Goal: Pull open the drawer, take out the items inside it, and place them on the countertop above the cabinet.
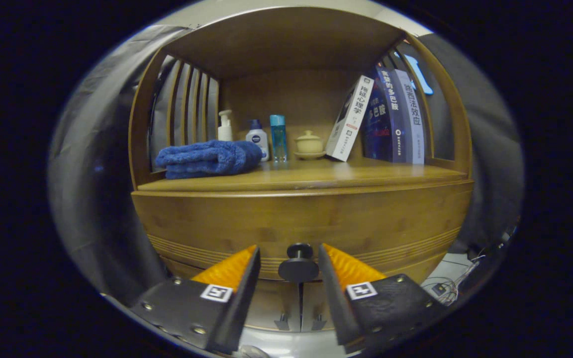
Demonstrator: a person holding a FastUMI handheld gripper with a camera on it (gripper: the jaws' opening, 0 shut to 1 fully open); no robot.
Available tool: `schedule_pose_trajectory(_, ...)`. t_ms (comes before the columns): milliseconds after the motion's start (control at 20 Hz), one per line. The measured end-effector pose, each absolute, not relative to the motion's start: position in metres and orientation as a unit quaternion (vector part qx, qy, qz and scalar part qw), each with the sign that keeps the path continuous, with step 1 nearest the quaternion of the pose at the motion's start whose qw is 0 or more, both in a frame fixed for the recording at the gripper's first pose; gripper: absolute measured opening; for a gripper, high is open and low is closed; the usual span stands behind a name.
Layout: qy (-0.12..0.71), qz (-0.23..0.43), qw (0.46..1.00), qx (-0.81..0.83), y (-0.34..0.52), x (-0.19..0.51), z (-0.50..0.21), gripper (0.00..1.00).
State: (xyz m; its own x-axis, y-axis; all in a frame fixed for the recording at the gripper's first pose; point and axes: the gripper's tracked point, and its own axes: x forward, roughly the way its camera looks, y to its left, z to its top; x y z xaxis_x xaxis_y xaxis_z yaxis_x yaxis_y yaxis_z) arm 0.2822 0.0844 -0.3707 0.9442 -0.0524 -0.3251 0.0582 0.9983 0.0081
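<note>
A wooden cabinet faces me, its drawer front (301, 219) closed below the countertop (316, 176). A dark round knob (299, 263) sticks out from the drawer's lower middle. My gripper (289, 256) is open, one finger on each side of the knob, with small gaps left and right. Neither finger touches the knob. The drawer's contents are hidden.
On the countertop lie a folded blue towel (209, 158), a white pump bottle (225, 126), a small white bottle (257, 137), a blue-capped clear bottle (278, 137), a lidded cup on a saucer (309, 144) and leaning books (386, 119). Two lower cabinet doors (300, 311) sit under the drawer. Cables (455, 288) lie on the floor at right.
</note>
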Motion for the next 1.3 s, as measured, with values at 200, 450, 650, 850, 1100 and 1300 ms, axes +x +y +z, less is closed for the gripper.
schedule_pose_trajectory(200,0.174,-0.027,0.984,0.024,0.084,0.293,-0.376,0.42)
schedule_pose_trajectory(450,0.154,-0.060,0.986,-0.015,0.080,0.289,-0.376,0.38)
schedule_pose_trajectory(650,0.166,-0.053,0.985,-0.001,0.080,0.292,-0.380,0.29)
schedule_pose_trajectory(850,0.167,-0.049,0.985,-0.016,0.080,0.278,-0.376,0.25)
schedule_pose_trajectory(1100,0.170,-0.045,0.984,-0.010,0.082,0.238,-0.370,0.25)
schedule_pose_trajectory(1300,0.169,-0.038,0.985,-0.017,0.086,0.204,-0.365,0.25)
